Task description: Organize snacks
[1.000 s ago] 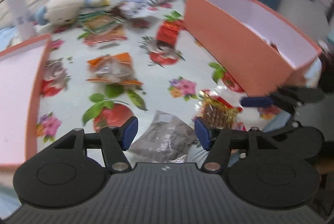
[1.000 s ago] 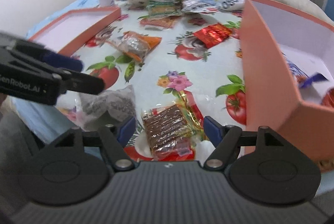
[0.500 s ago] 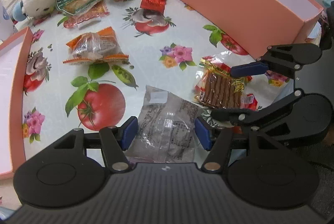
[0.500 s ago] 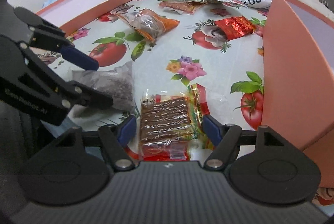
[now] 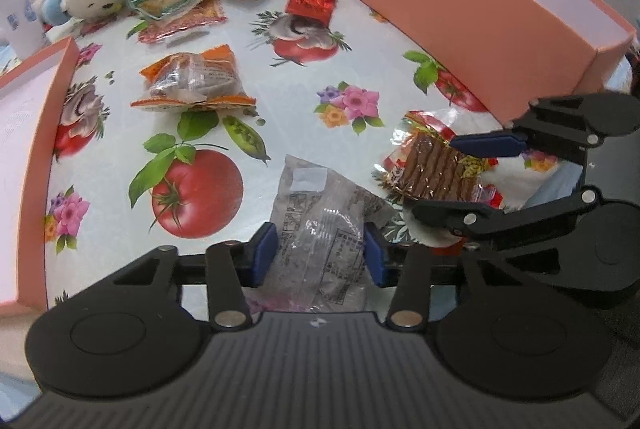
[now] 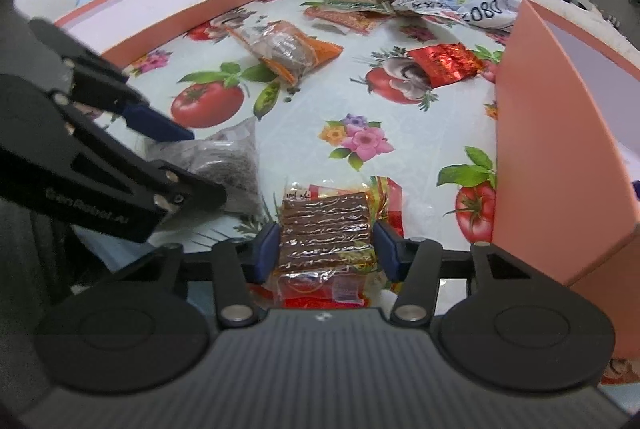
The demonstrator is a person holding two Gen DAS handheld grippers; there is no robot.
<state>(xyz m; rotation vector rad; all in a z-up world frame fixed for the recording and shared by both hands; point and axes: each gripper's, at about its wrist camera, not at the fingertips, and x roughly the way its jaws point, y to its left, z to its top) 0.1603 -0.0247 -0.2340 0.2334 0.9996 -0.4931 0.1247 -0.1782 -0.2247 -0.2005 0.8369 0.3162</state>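
Two packets between claws: left claw (image 5: 316, 255) closing around grey packet (image 5: 320, 225), right claw (image 6: 326, 249) around brown wafer packet (image 6: 324, 229), pads at wrappers, firm grip uncertain. Several snacks left on desk (image 5: 280, 85); pink box (image 5: 472, 9) waits nearby.

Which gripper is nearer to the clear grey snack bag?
Left. The left gripper straddles the clear grey snack bag, its jaws just closing; the right gripper is beside it, around the brown wafer pack.

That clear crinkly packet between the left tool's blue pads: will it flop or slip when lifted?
The clear crinkly packet is thin wrinkled film, so it will probably sag and crumple. Its glossy surface suggests it may slip. The left gripper, whose jaws have just been closing, holds it near one end, so the far end likely droops.
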